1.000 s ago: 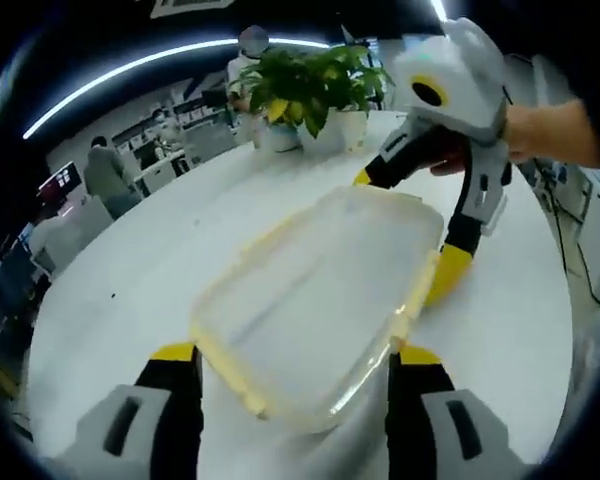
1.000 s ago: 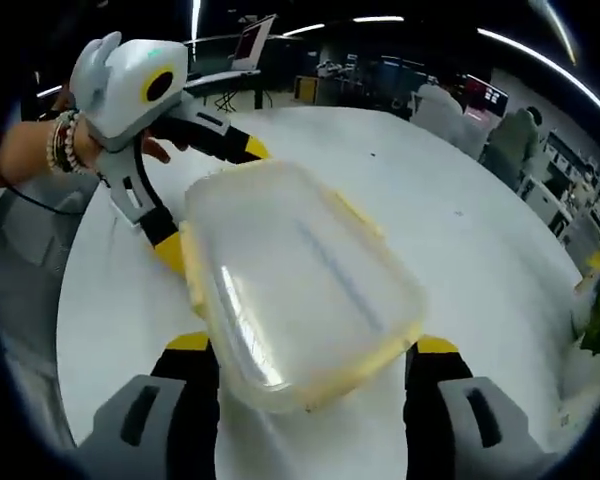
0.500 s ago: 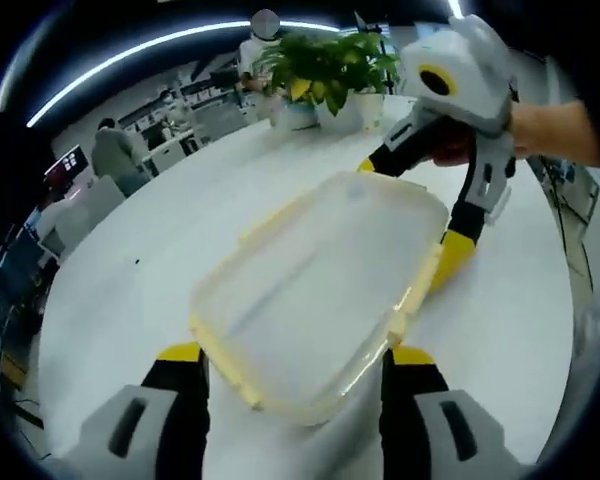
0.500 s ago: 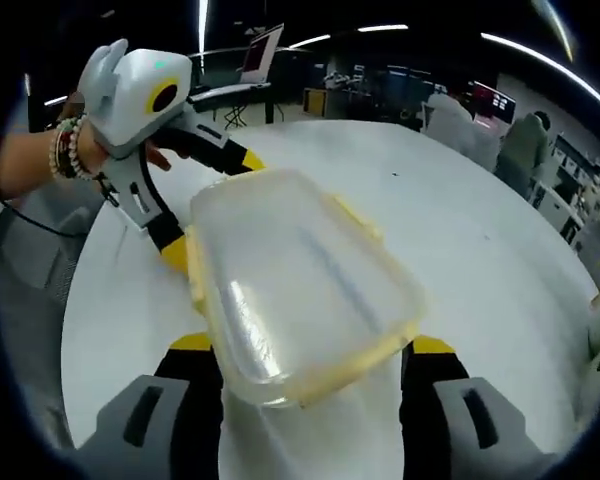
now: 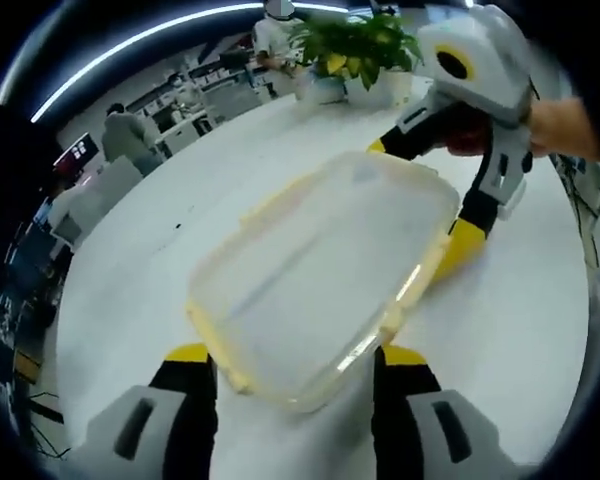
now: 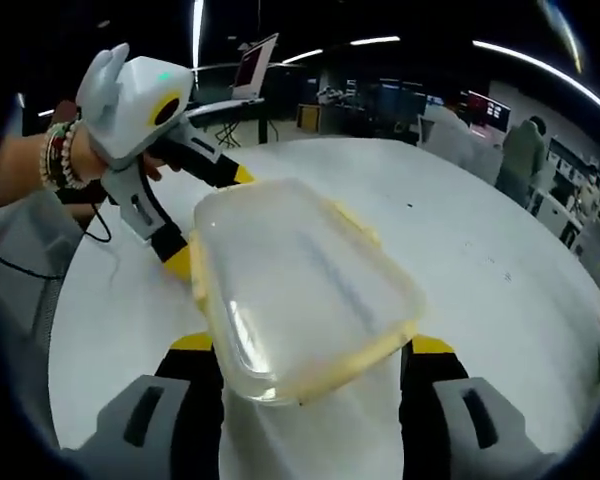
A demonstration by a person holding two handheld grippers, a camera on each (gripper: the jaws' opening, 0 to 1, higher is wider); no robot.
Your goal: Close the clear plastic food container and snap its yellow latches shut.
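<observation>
A clear plastic food container (image 5: 320, 270) with its lid on and yellow latches (image 5: 265, 205) along the rim lies on the white table (image 5: 160, 280). My left gripper (image 5: 295, 355) is open, its yellow-tipped jaws astride the container's near end. At the far end my right gripper (image 5: 420, 196) straddles it the same way. In the right gripper view the container (image 6: 300, 280) sits between my right gripper's (image 6: 310, 344) open jaws, and my left gripper (image 6: 210, 218) stands at the far end. Whether the jaws touch the sides I cannot tell.
Potted plants (image 5: 355, 50) stand at the round table's far edge. A hand (image 5: 570, 125) holds the right gripper; a wrist with bracelets (image 6: 55, 155) holds the left. A laptop (image 6: 255, 60) sits beyond the table (image 6: 500, 260), with desks and people behind.
Both views have shifted a little with the hands. The container and the two grippers keep the same places relative to each other.
</observation>
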